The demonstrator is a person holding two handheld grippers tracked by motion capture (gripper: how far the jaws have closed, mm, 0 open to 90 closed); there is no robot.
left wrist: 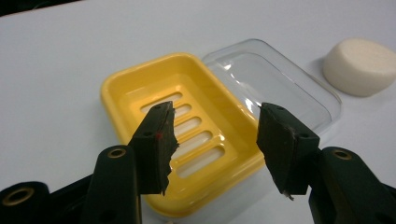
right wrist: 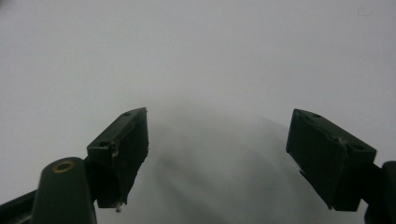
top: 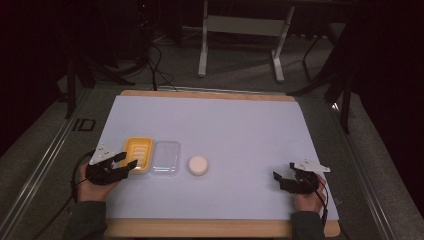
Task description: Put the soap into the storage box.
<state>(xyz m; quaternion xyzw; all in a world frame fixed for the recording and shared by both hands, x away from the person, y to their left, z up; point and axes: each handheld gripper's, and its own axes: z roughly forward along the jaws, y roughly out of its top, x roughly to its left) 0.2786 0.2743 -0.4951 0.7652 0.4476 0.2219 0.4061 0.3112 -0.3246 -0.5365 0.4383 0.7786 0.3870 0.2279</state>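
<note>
A yellow slotted soap dish (top: 138,154) (left wrist: 187,135) lies at the left of the white mat, and a clear plastic lid (top: 165,158) (left wrist: 275,79) lies right beside it. A round cream soap bar (top: 198,165) (left wrist: 359,65) sits just right of the lid. My left gripper (top: 125,161) (left wrist: 215,140) is open, its jaws hovering over the near end of the yellow dish with nothing between them. My right gripper (top: 282,172) (right wrist: 217,154) is open at the mat's front right, over bare mat, well away from the soap.
The white mat (top: 225,125) covers a wooden tabletop (top: 210,228) whose edge shows at front and back. Beyond the table stand the legs of a white desk frame (top: 202,50) on grey floor, with dark cables nearby.
</note>
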